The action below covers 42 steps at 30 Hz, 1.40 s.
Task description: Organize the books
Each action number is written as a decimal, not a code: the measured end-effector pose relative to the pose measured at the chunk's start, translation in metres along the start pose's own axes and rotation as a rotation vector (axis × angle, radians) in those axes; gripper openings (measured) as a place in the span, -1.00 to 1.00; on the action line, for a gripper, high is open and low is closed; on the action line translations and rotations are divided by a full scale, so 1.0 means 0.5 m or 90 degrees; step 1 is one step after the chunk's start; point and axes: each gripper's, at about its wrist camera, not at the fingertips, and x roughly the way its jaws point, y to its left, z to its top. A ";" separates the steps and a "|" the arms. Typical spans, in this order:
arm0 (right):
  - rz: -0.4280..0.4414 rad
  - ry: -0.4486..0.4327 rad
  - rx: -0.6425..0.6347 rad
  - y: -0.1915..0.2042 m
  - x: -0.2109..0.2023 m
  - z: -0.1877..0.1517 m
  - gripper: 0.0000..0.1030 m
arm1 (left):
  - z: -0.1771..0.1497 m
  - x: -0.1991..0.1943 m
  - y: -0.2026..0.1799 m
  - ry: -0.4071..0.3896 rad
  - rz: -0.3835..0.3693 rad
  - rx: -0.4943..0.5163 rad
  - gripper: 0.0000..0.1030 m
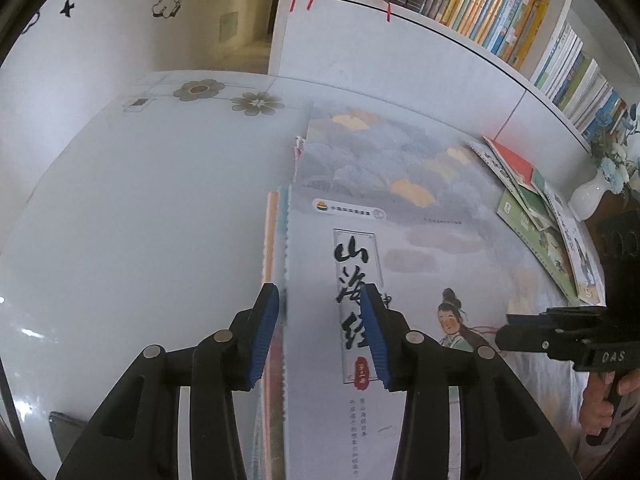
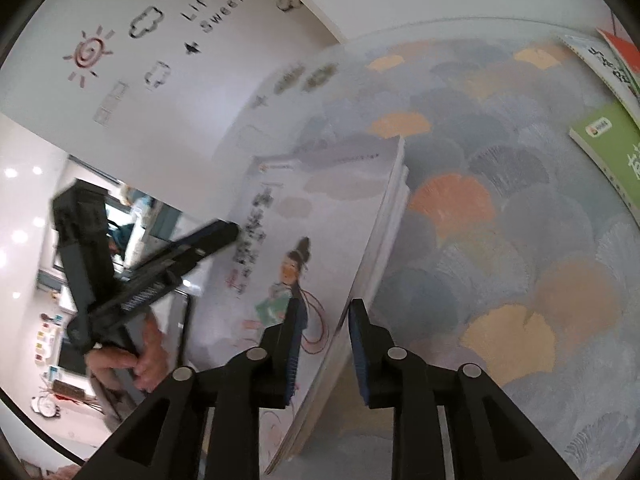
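Bookshelf (image 1: 480, 12) only in left view, both grippers (image 1: 320, 336) (image 2: 324, 344) slightly parted astride book stack (image 1: 400, 240) edges, neither visibly clamping

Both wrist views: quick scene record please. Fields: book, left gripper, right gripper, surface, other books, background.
book: large illustrated book, tilted, figure on cover
left gripper: left gripper straddles the book's spine edge, pads not pressing
right gripper: right gripper straddles the opposite page edge, pads apart from it
surface: fan-patterned mat on white table
other books: green and red books fanned on the mat
background: bookshelf, white vase
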 end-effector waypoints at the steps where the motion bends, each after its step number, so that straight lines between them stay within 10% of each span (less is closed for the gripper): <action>1: 0.000 -0.001 -0.004 0.003 -0.002 -0.002 -0.46 | 0.000 0.000 0.002 -0.002 0.008 0.000 -0.23; 7: -0.071 -0.041 -0.027 0.017 -0.040 -0.012 0.15 | -0.001 -0.006 0.022 0.002 0.019 -0.011 -0.23; 17: -0.079 0.083 -0.169 0.124 0.021 -0.091 0.22 | -0.013 0.007 -0.003 0.023 0.014 0.029 -0.20; 42: -0.134 -0.023 -0.176 0.111 0.052 -0.012 0.27 | -0.031 -0.009 -0.012 0.051 0.052 0.045 -0.16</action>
